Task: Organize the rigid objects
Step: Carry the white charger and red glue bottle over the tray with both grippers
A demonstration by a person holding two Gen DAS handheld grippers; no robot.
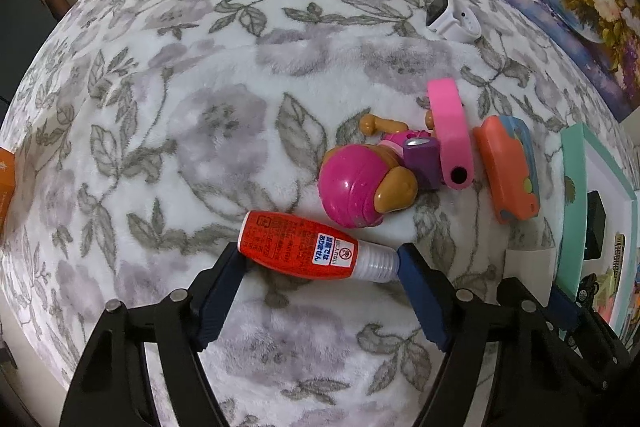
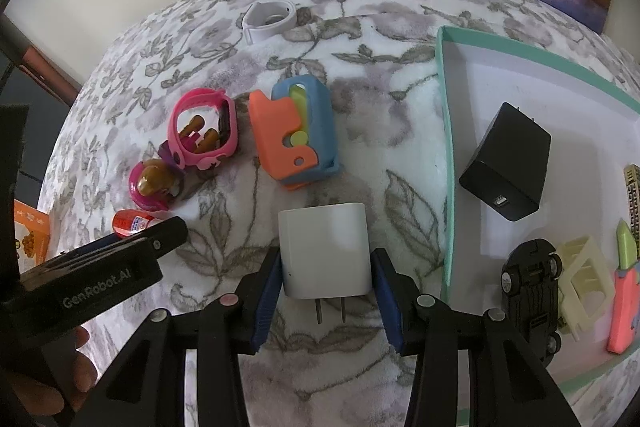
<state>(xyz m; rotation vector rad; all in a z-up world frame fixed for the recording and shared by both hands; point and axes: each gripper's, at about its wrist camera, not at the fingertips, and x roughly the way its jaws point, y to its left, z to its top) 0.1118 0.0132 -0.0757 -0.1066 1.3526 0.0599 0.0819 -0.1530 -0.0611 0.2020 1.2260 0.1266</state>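
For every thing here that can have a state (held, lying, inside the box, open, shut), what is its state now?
Left gripper: jaws at both ends of the red bottle.
Red bottle: lying on its side on the blanket.
Right gripper: shut on the white charger.
White charger: held, prongs toward the camera.
Black charger: lying inside the box.
Black toy car: inside the box, wheels up.
Box: open.

Two chargers: white (image 2: 325, 255), black (image 2: 506, 173). Two watches: pink (image 2: 204, 127), white (image 2: 269, 19). One red bottle (image 1: 298, 247). One toy car (image 2: 532, 291). Possibly two fidget toys, orange-blue (image 2: 294, 137), cream (image 2: 584, 277).
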